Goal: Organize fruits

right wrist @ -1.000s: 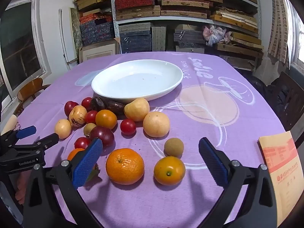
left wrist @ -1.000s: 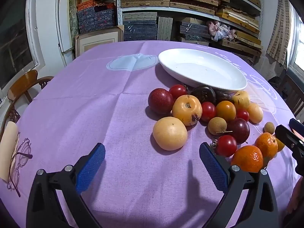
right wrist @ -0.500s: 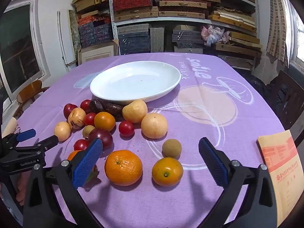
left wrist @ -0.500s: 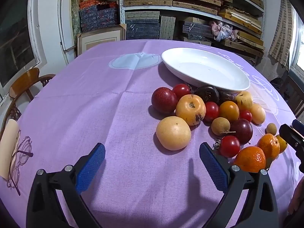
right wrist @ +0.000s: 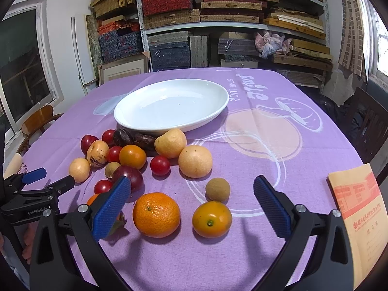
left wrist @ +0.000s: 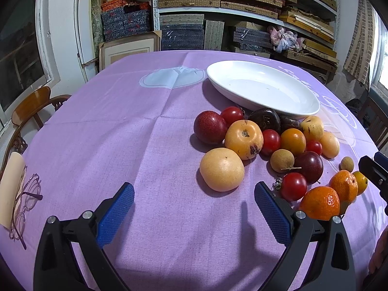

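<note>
round red, orange and yellow fruits (right wrist: 155,162) are sitting loose at 6 o'clock of the big white oval plate (right wrist: 218,111). both grippers, left (left wrist: 194,208) and right (right wrist: 189,201), are hanging wide open and empty. bumping one fruit could be sending others rolling away.

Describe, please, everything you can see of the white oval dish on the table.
The white oval dish is a wide, shallow platter with a smooth glossy surface that looks like glazed ceramic. It is empty apart from a few tiny dark specks. It lies flat on the purple tablecloth, behind the pile of fruit. Two dark purple fruits and a yellow pear-like fruit sit right at its near rim; whether they touch it cannot be told. Neither hand-held gripper is near it.
</note>
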Motion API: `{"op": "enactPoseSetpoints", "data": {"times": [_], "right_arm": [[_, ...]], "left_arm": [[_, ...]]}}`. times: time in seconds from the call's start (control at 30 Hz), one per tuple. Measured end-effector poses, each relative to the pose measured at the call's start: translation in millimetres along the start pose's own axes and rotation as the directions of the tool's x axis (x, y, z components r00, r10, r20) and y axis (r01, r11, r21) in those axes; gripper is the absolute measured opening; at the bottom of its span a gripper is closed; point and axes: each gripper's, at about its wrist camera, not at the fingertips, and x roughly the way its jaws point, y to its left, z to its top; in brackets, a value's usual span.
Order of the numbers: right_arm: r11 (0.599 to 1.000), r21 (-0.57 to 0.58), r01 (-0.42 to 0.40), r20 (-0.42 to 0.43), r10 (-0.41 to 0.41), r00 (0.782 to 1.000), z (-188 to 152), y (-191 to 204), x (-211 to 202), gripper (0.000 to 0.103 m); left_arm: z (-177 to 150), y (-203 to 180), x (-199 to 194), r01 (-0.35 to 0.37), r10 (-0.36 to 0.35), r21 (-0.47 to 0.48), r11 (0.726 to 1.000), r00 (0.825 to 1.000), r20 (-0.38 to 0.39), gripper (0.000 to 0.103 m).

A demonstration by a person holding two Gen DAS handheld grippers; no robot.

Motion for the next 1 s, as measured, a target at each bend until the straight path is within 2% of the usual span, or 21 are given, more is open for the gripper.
{"op": "enactPoseSetpoints", "data": {"times": [1.0], "right_arm": [[1.0,0.009,-0.007,0.003,0.007,1.0,1.5,-1.5,-1.4,0.099]], "left_arm": [[0.9,1.7,-0.3,-0.015,0.015,-0.003,1.0,1.0,-0.017,0.1]]}}
